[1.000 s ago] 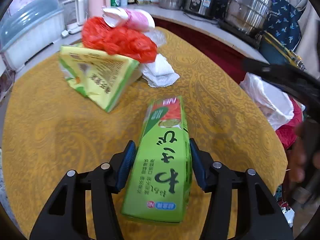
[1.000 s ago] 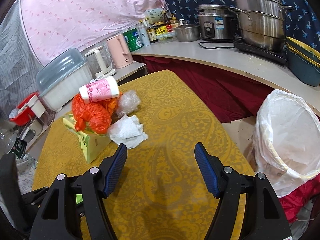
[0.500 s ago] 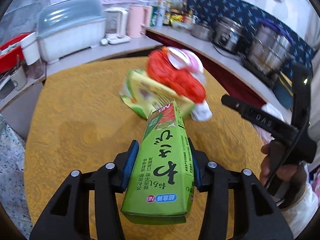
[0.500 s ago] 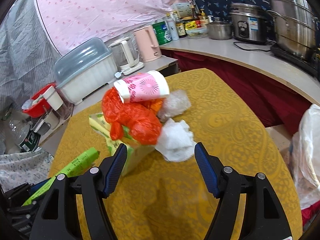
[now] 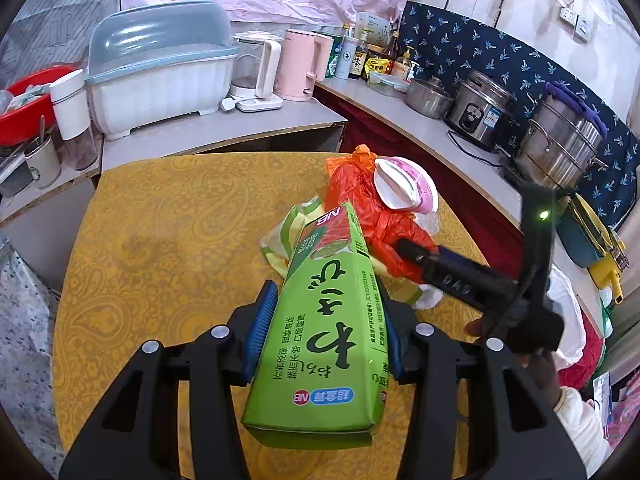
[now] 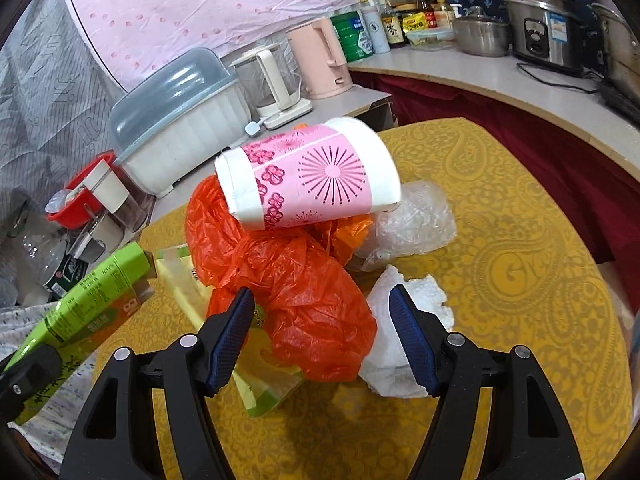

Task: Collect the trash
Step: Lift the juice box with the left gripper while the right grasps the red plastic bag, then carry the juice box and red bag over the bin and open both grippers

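Clamping green carton point(image 5: 328, 320), left hand-held gripper point(image 5: 326, 330); apparently empty.

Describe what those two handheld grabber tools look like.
Both the left gripper and right gripper are matte black plastic frames with triangular cut-outs and round silver screw heads. Their jaws carry ribbed blue pads. Seen from the left camera, the right tool shows white lettering and a small green light; a white sleeve shows behind it.
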A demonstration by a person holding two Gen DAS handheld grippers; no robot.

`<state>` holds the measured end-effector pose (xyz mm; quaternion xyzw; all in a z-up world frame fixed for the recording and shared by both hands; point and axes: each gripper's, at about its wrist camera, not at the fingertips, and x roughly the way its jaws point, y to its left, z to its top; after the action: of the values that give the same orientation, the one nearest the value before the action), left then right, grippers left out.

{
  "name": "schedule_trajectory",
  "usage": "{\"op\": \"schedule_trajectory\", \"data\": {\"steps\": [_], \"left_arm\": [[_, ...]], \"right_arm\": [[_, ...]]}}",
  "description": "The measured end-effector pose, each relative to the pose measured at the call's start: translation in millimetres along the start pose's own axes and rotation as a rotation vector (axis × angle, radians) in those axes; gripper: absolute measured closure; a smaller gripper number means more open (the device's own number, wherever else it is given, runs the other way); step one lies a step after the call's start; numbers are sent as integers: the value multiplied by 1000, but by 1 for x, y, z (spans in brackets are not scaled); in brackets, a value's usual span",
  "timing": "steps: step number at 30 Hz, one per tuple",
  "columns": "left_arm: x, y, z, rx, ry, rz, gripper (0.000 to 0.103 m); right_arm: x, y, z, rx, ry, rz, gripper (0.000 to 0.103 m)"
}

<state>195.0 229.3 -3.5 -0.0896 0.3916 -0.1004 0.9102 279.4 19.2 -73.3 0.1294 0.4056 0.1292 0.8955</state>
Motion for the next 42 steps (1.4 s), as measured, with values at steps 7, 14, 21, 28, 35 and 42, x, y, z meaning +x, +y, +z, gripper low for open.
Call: {"op": "schedule_trajectory", "data": {"steps": [7, 14, 21, 28, 35, 42], "left_arm": [[7, -4, 6, -10, -1, 7, 58], [-5, -12, 4, -12, -15, -2, 58], [-29, -32, -1, 12, -46, -22, 58], [-45, -71, -6, 64, -66, -61, 58], [-45, -129, -12, 145, -60, -123, 58], [-36, -198, -20, 242, -40, -197, 58]], "right_arm": [[-5, 8, -11, -17, 13, 66, 80], [-58, 16, -24, -44, -61, 86, 84], [-112, 9, -34, -30, -134, 99, 84], [-160, -20, -44, 14, -203, 49, 84], [-200, -62, -55, 75, -258, -6, 84], [-239, -118, -70, 161, -305, -77, 84]]}}
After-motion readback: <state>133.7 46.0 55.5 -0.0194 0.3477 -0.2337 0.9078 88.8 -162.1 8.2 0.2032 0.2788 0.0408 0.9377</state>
